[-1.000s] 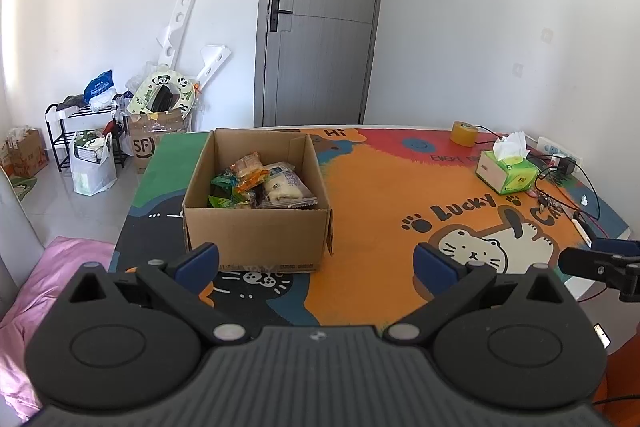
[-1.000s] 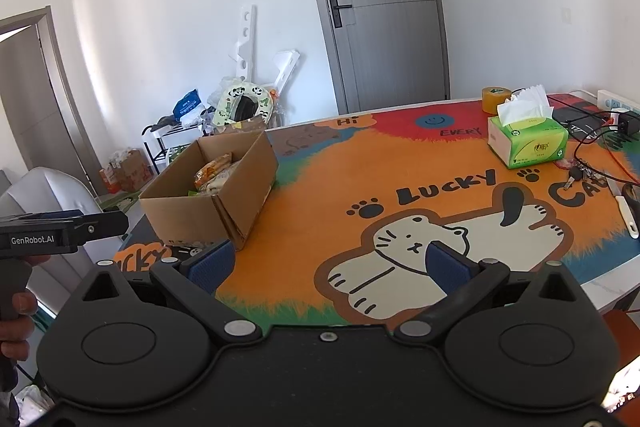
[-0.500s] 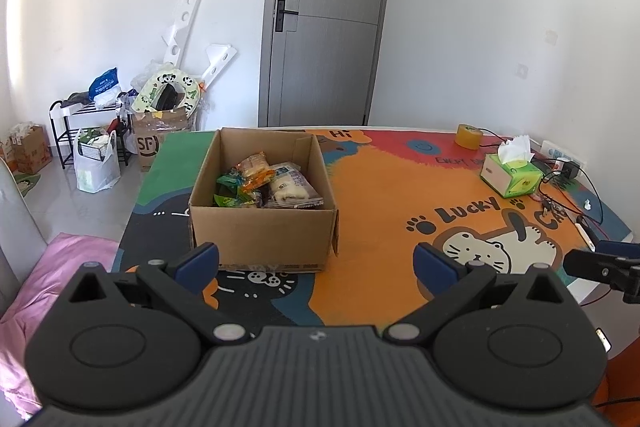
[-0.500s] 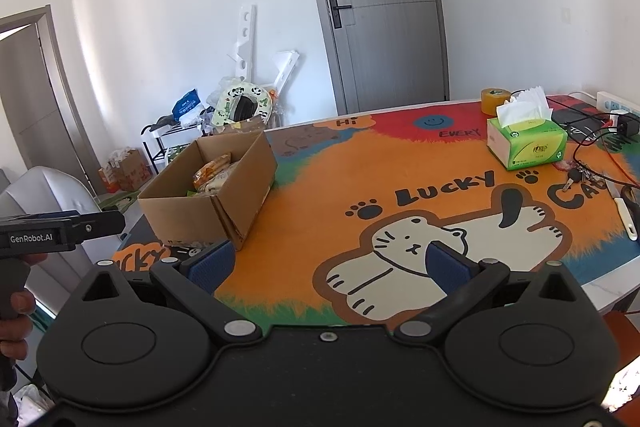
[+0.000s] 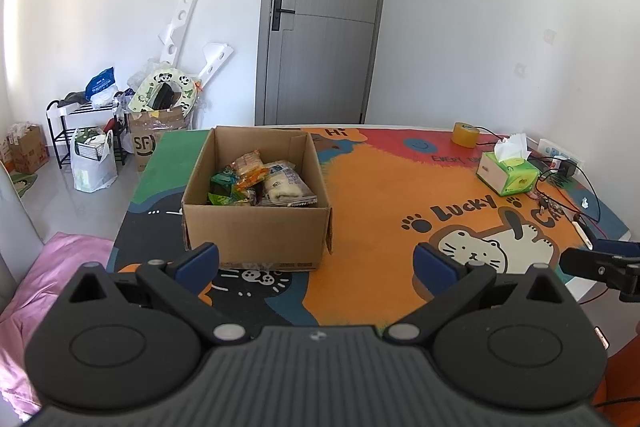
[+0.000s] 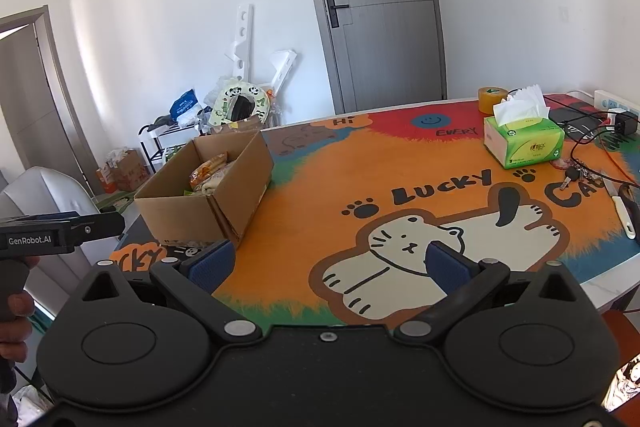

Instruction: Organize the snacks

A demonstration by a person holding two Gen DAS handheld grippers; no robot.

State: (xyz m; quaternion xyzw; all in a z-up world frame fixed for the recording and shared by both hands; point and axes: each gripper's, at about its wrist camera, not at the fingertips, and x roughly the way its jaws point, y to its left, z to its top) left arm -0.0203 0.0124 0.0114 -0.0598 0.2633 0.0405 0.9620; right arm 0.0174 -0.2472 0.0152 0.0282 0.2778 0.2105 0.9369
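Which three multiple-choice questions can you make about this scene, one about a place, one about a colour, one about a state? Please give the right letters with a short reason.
1. Where are the snack packets?
A. inside the cardboard box
B. spread on the mat
C. on the floor

2. What colour is the tissue box?
A. blue
B. green
C. pink

3. How is the left gripper?
A. shut on a packet
B. open, holding nothing
C. shut on the tape roll

Answers: 1 A, the packets lie between the box walls. 2 B, its sides are green with white tissue on top. 3 B, its blue pads stand wide apart with only mat between.
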